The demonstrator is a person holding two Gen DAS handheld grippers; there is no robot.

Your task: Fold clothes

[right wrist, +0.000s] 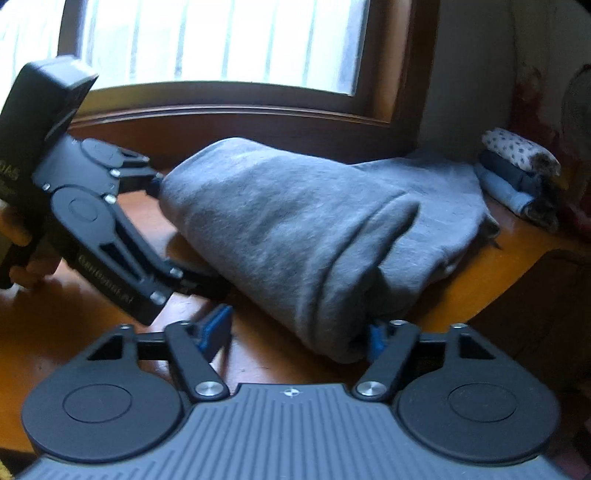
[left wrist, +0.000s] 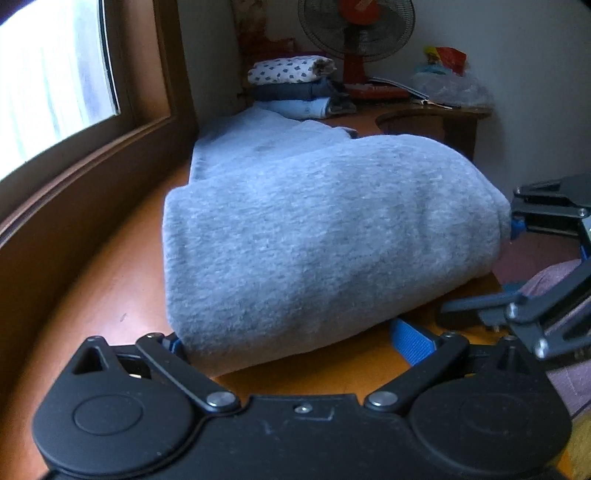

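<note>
Only left wrist shows fan [left wrist: 356,27].

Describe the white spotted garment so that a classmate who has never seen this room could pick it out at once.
Find the window and follow the wooden tabletop to its far corner. A small stack of folded clothes sits there, before the fan. The white spotted garment lies on top, the only patterned piece above plain blue ones.

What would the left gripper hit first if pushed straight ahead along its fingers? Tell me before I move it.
The grey folded garment. It fills the space just ahead of the left gripper, whose open fingers already flank its near edge. The stack of folded clothes lies well beyond it; exact depth is unclear.
</note>
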